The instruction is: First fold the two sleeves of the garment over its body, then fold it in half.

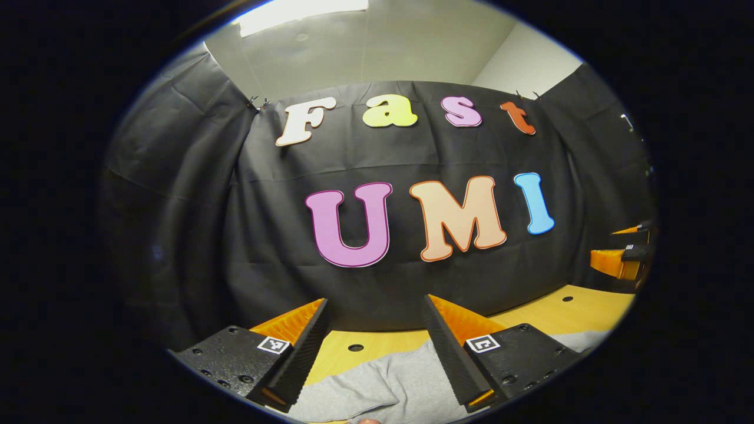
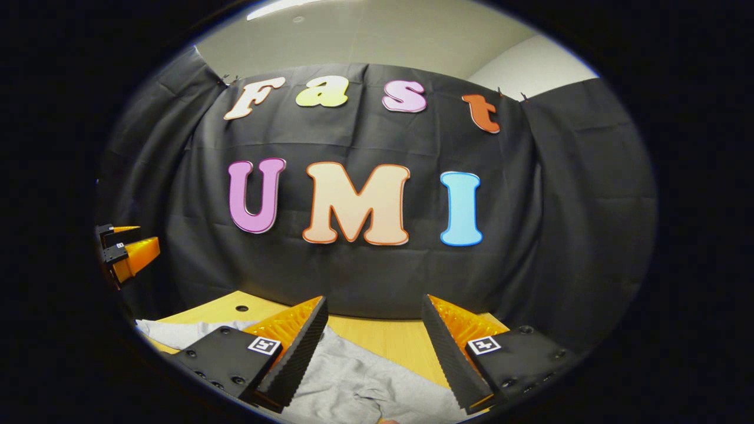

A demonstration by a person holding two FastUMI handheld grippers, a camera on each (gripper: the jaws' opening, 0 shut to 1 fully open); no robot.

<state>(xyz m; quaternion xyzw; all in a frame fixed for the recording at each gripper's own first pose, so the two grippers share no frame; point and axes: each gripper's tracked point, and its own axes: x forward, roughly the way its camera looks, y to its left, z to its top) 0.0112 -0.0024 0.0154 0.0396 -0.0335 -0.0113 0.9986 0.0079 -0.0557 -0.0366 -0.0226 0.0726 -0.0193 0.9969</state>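
Right now I hold both tools, left tool (image 1: 375, 353) and right tool (image 2: 373, 353), with fingers apart above the grey garment (image 1: 383, 383) on the surface (image 1: 565, 309). Probably no sleeve is folded yet; next, 1 tool must lower onto a sleeve.

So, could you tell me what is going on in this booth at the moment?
A person holds two grippers above a grey garment lying on a wooden table. The left gripper and the right gripper both have their fingers open, with nothing between them, and both point toward the booth's back wall. Nothing is gripped, so the folding looks not yet begun, though little of the garment shows.
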